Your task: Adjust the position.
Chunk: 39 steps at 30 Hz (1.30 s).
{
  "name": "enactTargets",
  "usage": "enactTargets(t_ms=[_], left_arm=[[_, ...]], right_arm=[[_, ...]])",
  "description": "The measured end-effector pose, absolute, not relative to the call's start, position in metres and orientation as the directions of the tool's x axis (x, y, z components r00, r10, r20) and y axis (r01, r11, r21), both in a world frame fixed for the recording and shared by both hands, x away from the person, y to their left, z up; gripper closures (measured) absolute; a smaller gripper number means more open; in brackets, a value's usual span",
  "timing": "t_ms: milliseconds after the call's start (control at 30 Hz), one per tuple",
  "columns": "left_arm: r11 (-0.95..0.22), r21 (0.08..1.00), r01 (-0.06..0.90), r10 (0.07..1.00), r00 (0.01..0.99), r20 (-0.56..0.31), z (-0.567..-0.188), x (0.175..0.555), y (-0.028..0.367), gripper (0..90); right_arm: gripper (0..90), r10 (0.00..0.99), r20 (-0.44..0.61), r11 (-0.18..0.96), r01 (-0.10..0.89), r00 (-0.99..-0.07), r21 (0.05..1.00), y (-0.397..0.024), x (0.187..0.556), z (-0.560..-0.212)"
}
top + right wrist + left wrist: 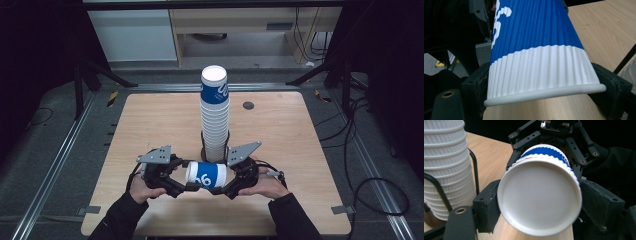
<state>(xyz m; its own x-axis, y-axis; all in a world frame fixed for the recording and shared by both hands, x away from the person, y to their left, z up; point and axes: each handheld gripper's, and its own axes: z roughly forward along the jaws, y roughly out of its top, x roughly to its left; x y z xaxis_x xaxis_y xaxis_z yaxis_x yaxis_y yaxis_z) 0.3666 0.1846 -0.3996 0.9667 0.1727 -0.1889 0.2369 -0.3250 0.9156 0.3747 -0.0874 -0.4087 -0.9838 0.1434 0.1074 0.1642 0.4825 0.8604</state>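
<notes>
**Ribbed cup held level between two grippers**

Nearest the person, a blue-and-white ribbed paper cup (206, 175) lies on its side above the light wooden table (150, 125). The right gripper (223, 189) clamps its rim end. The left gripper (192, 186) brackets its base; whether those jaws press, I cannot tell. White numerals mark the blue band. Behind it, a tall stack of matching cups (215, 117) stands in a black wire holder (204, 150).

Grey carpet floor (45, 165), pale cabinet (132, 35), wooden desk (250, 20), dim light

cup stack (446, 167): top and base cut off | paper cup (536, 57): far end cut off by top edge
</notes>
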Motion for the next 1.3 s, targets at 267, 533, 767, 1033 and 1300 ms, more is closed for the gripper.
enactTargets(t_ms=[267,533,767,1033,1300], left_arm=[[-0.379,0.896,0.230,0.237,0.961,-0.146,-0.397,0.370,0.197,17.5],[-0.472,0.850,0.235,0.271,0.956,-0.114,-0.406,0.374,0.195,16.6],[-0.519,0.823,0.232,0.282,0.955,-0.091,-0.412,0.375,0.192,15.6],[-0.556,0.801,0.223,0.281,0.957,-0.071,-0.416,0.375,0.188,14.7],[-0.578,0.788,0.212,0.274,0.960,-0.057,-0.417,0.373,0.184,14.2]], right_arm=[[15.0,0.178,0.066,0.521,0.151,-0.982,0.840,-0.097,0.379,-0.406],[14.9,0.200,0.003,0.604,0.125,-0.980,0.787,-0.100,0.385,-0.404],[14.9,0.171,-0.039,0.691,0.092,-0.984,0.717,-0.089,0.391,-0.395],[14.9,0.120,-0.070,0.764,0.047,-0.990,0.643,-0.074,0.394,-0.392],[14.9,0.079,-0.092,0.817,0.012,-0.993,0.576,-0.059,0.392,-0.392]])
